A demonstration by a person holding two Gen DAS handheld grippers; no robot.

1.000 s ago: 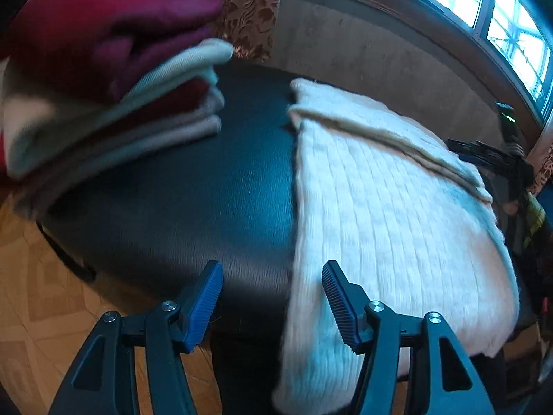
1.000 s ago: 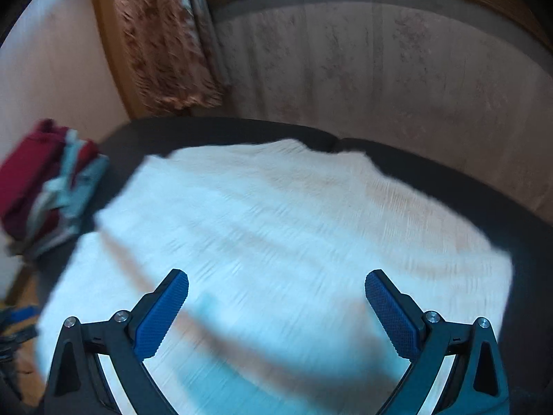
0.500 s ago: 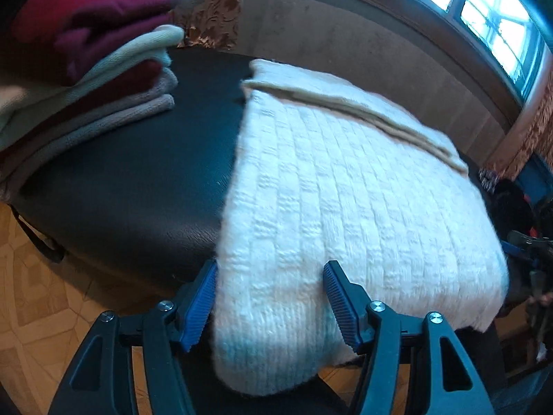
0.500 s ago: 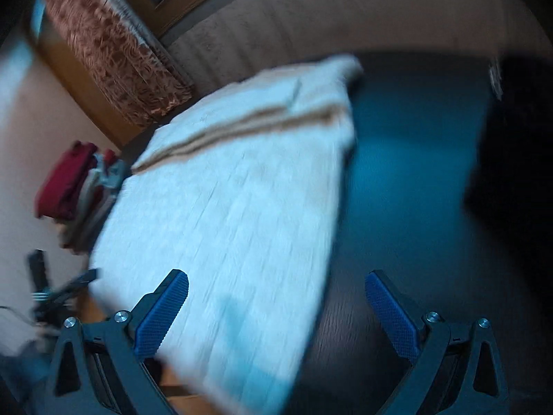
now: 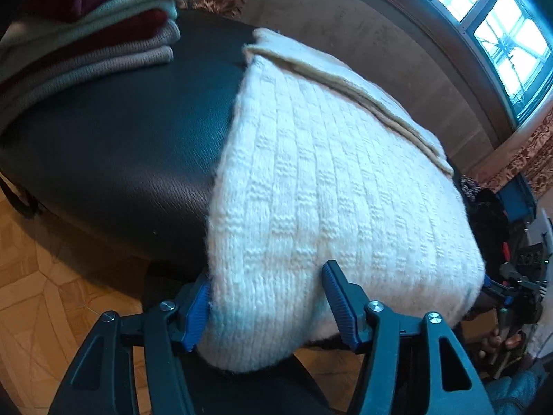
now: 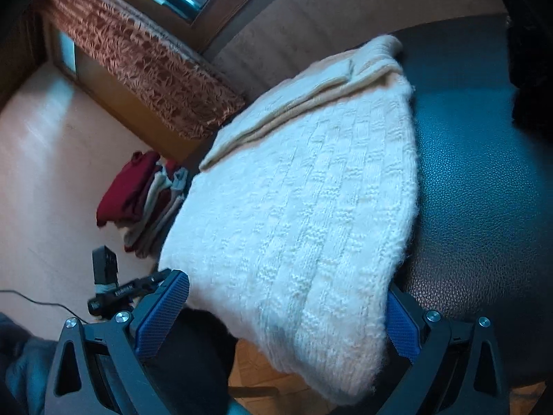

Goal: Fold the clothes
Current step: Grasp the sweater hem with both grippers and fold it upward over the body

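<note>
A cream knitted sweater [image 5: 328, 186] lies folded on a black leather seat [image 5: 121, 138], its near edge hanging over the front. My left gripper [image 5: 269, 307] straddles the sweater's near left corner. Its jaws are closing with the thick knit bulging between them, and the left pad [image 5: 197, 307] touches the fabric edge. In the right wrist view the sweater [image 6: 304, 207] spreads across the seat [image 6: 484, 173]. My right gripper [image 6: 281, 318] stands wide open around the near right corner, one blue pad on each side and no squeeze on the fabric.
A stack of folded red, grey and pale green clothes [image 5: 86, 34] sits at the seat's far left; the same stack [image 6: 145, 200] shows in the right wrist view. Behind are a wall, a window [image 5: 501, 17] and a patterned curtain [image 6: 138, 69]. Parquet floor [image 5: 41, 294] lies below the front edge.
My left gripper slid forward onto the sweater's near left corner and its jaws narrowed. My right gripper swung from above the sweater to its near right corner and rolled.
</note>
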